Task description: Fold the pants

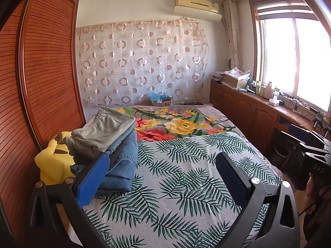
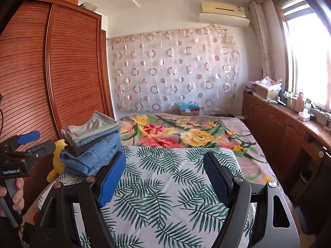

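A stack of folded pants (image 1: 111, 142) (image 2: 93, 144) lies at the left edge of the bed, with grey pants on top and blue jeans (image 1: 122, 165) (image 2: 93, 157) below. My left gripper (image 1: 163, 165) hovers over the leaf-print sheet (image 1: 186, 175), open and empty, just right of the stack. My right gripper (image 2: 165, 165) is also open and empty above the same sheet (image 2: 165, 186). Its left blue pad (image 2: 112, 179) sits near the jeans. Each gripper shows at the edge of the other's view, held by a hand.
A yellow plush toy (image 1: 53, 161) (image 2: 54, 165) lies between the stack and the slatted wooden wardrobe (image 1: 41, 72). A floral blanket (image 1: 175, 124) covers the far half of the bed. Low wooden cabinets (image 1: 258, 111) with clutter run under the window on the right.
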Demonstrator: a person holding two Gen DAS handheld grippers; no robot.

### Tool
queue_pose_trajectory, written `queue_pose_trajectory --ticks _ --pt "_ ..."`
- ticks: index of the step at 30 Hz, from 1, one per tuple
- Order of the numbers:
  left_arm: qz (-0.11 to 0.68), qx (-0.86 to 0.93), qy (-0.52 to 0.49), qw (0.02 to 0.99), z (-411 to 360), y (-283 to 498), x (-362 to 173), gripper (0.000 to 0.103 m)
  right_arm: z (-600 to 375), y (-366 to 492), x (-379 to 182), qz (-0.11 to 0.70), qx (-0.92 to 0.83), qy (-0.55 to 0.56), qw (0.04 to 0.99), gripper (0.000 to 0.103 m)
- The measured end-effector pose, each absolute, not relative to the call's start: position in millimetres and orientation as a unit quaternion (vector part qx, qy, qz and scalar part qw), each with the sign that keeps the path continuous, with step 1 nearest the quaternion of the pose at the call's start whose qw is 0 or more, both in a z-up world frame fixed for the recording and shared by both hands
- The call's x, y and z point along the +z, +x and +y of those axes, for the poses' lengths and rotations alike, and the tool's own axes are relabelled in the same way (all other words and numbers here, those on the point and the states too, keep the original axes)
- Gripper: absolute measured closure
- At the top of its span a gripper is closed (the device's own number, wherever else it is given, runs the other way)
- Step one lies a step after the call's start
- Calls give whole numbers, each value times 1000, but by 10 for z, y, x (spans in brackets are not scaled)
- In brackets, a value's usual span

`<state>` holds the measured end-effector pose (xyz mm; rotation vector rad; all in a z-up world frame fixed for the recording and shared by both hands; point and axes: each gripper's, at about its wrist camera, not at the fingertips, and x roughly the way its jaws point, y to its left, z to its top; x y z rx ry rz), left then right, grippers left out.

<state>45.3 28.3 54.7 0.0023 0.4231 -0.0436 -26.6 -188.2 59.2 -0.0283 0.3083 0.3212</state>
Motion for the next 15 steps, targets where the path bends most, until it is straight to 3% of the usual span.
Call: queue_pose_trajectory --ticks 15 --pt "210 -23 2 977 279 447 551 1 -1875 -263 577 151 158 -14 976 24"
